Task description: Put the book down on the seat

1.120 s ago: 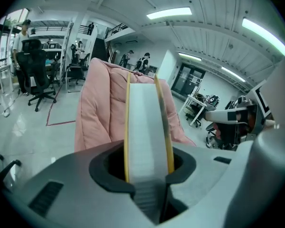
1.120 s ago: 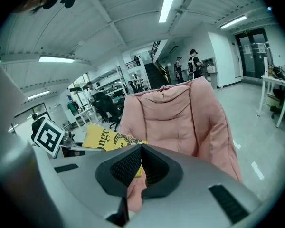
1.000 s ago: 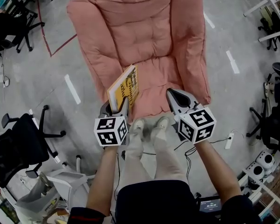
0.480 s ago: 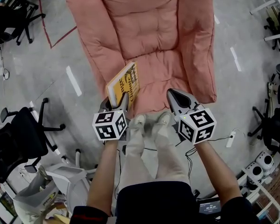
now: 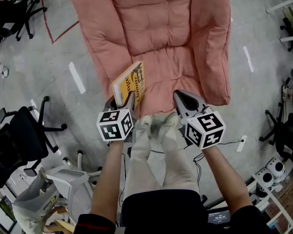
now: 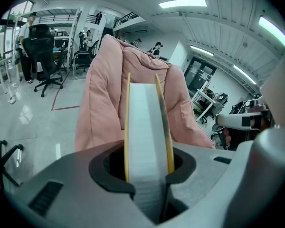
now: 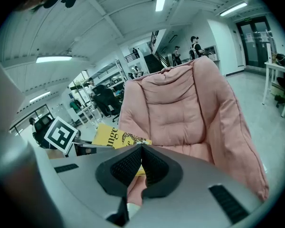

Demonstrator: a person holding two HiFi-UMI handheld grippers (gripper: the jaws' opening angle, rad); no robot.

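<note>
Left tool (image 5: 123, 104) is clamped on the near end of the yellow book (image 5: 129, 84); in the left gripper view its jaws press on both covers, with the white page block (image 6: 146, 122) facing the camera between them. Right tool (image 5: 185, 101) carries nothing: its jaws are pressed together, tips meeting, and it hangs beside the book, apart from it, in front of the chair.

Location: the book is held over the front left corner of the pink armchair (image 5: 161, 28), by the chair's left arm. No contact with the seat cushion (image 5: 173, 79) can be confirmed.

Orientation: the book stands on edge, not flat. Its long axis runs from the jaws away from the person towards the chair back, the far end raised and leaning slightly right in the head view. The printed cover faces up and right.

Step in hand, as judged: the carry-in, with the placement not yet made.

Next move, as judged: bring the book further in over the middle of the cushion, roll it so that a cover lies flat, lower it until the cushion bears it, then spread the jaws.
</note>
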